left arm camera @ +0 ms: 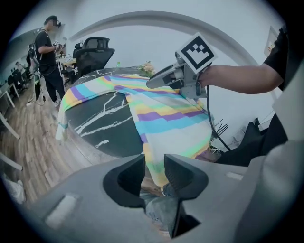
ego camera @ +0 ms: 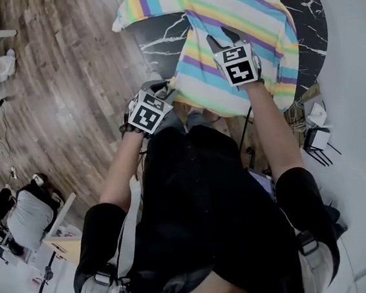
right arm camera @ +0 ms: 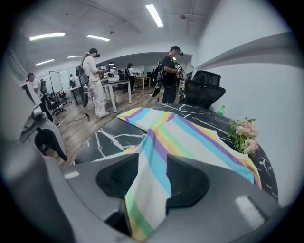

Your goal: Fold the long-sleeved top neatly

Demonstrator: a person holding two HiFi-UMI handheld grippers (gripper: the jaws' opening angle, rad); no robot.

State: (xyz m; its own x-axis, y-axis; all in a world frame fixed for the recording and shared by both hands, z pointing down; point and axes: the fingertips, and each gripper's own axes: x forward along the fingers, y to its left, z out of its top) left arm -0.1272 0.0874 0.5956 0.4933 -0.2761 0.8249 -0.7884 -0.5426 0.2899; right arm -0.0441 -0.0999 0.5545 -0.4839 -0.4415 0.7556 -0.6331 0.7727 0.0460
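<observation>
At table [ego camera: 158,38] edge: top [ego camera: 237,13], left gripper [left arm camera: 154,172]; right gripper [right arm camera: 153,176]

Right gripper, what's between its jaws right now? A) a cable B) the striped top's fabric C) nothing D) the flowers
B: in the right gripper view, a fold of the striped long-sleeved top runs between the jaws of the right gripper, which pinch it.
</observation>
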